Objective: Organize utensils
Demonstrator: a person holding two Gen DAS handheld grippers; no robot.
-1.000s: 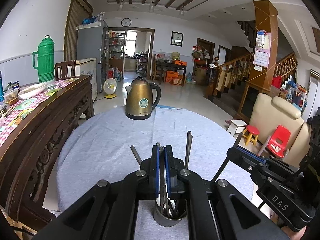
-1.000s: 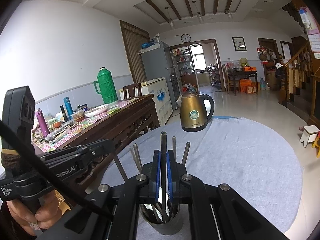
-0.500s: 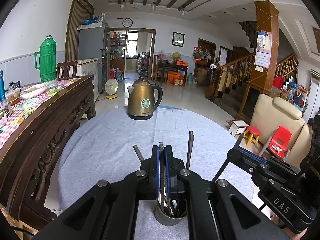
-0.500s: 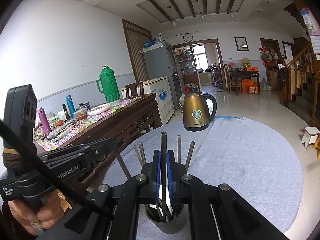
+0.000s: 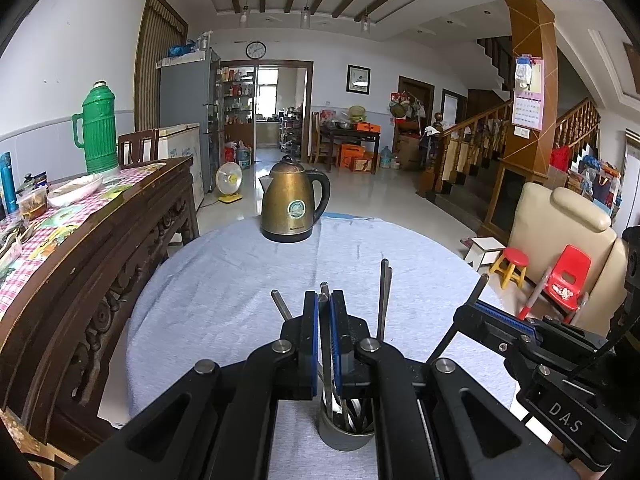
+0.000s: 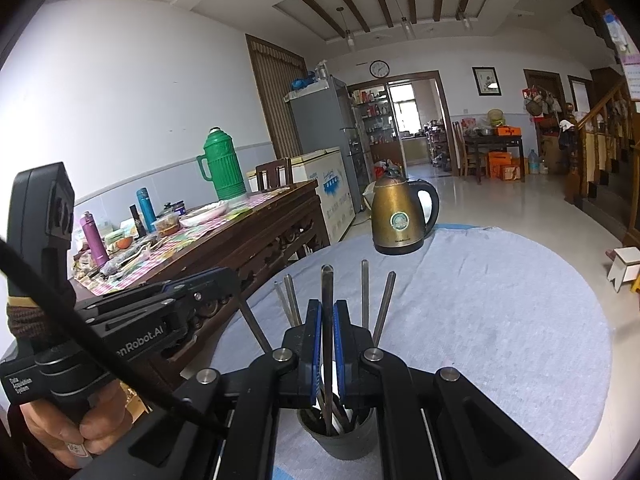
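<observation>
A grey utensil cup [image 5: 346, 434] stands on the round table with the blue-grey cloth [image 5: 224, 304], holding several metal utensil handles. It also shows in the right wrist view [image 6: 340, 438]. My left gripper [image 5: 324, 336] is shut on one metal utensil handle [image 5: 325, 292] that stands in the cup. My right gripper [image 6: 327, 340] is shut on another metal utensil handle [image 6: 327, 280] in the same cup. The two grippers sit side by side over the cup; the left one appears in the right wrist view [image 6: 192, 300].
A brass kettle [image 5: 294, 204] stands at the table's far side. A dark carved wooden sideboard [image 5: 80, 264] with a green thermos [image 5: 96, 132] and dishes is close on the left. A beige armchair [image 5: 560, 232] and red child's chair [image 5: 566, 276] are on the right.
Both grippers stay shut on their utensils over the cup. Both views have shifted slightly, the kettle now sitting a little lower and further right in the frames.
</observation>
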